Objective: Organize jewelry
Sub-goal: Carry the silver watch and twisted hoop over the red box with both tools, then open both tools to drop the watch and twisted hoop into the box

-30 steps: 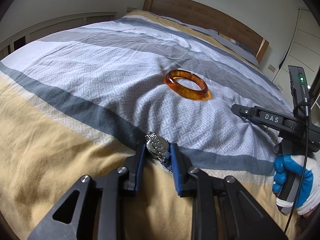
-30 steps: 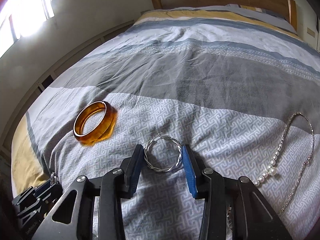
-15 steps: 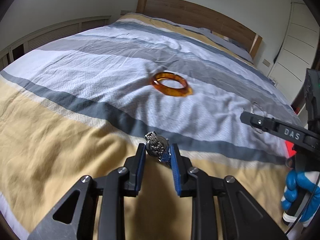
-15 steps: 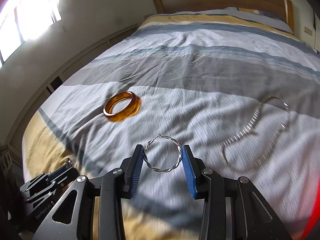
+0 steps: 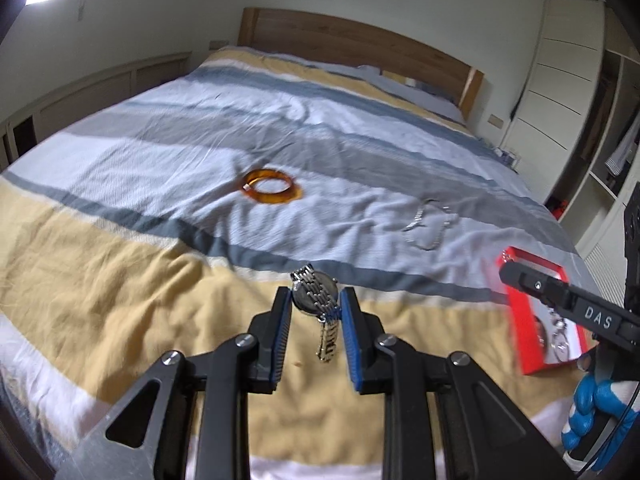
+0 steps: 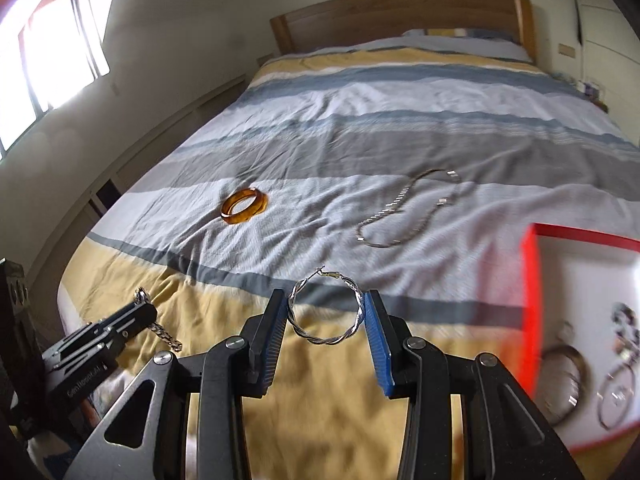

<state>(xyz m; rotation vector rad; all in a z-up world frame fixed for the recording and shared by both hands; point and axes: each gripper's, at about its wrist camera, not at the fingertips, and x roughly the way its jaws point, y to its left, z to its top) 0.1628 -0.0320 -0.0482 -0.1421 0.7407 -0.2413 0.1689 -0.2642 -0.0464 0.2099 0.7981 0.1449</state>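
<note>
Since the earlier frames both tongs have lifted clear of the bed (image 5: pixel 120 288) and swung toward the red box (image 6: pixel 530 276), which was out of sight a second ago and now shows at about 3 o'clock in each view.

The left tongs (image 5: pixel 316 306) are closed narrowly on a steel watch (image 5: pixel 314 294): the pads press the case from either side, so the bracelet hangs free below and cannot snag the cover.

The right tongs (image 6: pixel 326 312) are closed on a twisted silver hoop earring (image 6: pixel 326 308), gripped across its width. The ring stands upright between the pads with its clasp at 12 o'clock, probably so that it will drop flat when let go.

The box sits on the yellow stripe near the foot of the bed. Its white inside already holds several blurred rings or hoops, which suggests it is the collecting place.

Still on the bed, well apart from the box:
- an amber bangle (image 6: pixel 244 211), at about 10 o'clock from the earring;
- a thin chain necklace (image 6: pixel 408 210), at about 1 o'clock.

Both pieces probably await a later trip.
</note>
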